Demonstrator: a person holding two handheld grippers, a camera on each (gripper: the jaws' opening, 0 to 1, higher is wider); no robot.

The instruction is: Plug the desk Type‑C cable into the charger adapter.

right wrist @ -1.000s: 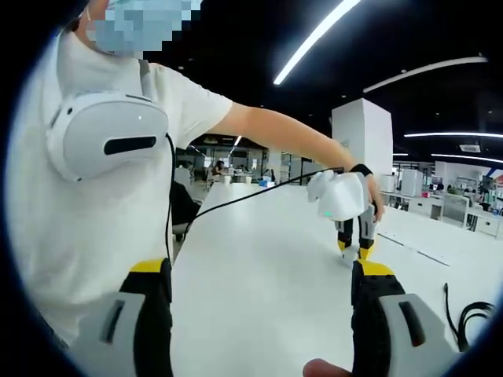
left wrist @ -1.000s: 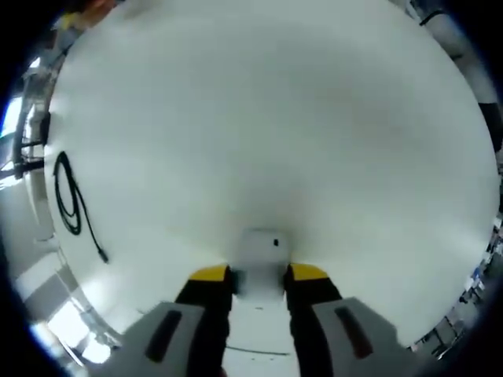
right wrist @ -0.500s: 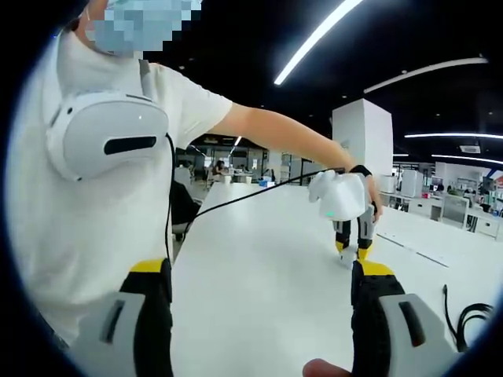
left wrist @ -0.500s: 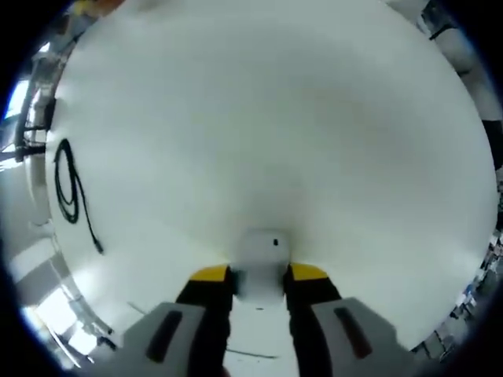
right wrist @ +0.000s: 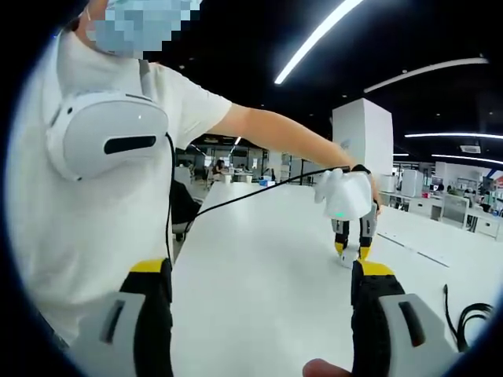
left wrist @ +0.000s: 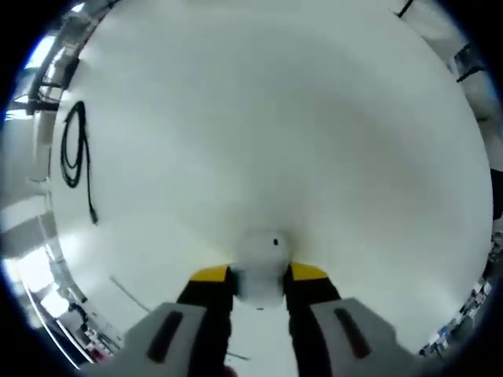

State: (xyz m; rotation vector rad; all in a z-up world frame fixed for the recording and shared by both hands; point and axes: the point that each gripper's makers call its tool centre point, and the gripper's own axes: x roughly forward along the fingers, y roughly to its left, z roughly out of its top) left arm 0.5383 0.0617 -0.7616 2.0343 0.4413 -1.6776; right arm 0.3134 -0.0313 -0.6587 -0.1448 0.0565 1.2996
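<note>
This is a large open-plan office. The right gripper view looks down a long white desk (right wrist: 259,267) into a deep hall with a dark ceiling (right wrist: 440,31) crossed by long strip lights (right wrist: 314,35), a white square column (right wrist: 361,137), and rows of further desks (right wrist: 452,212) with screens; people sit in the distance at workstations (right wrist: 216,171), too small to make out in detail

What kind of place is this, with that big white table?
Probably a large open-plan office or lab. Beyond the white table stand rows of desks under long strip ceiling lights, with a white pillar between them. A coiled black cable lies on the table.
</note>
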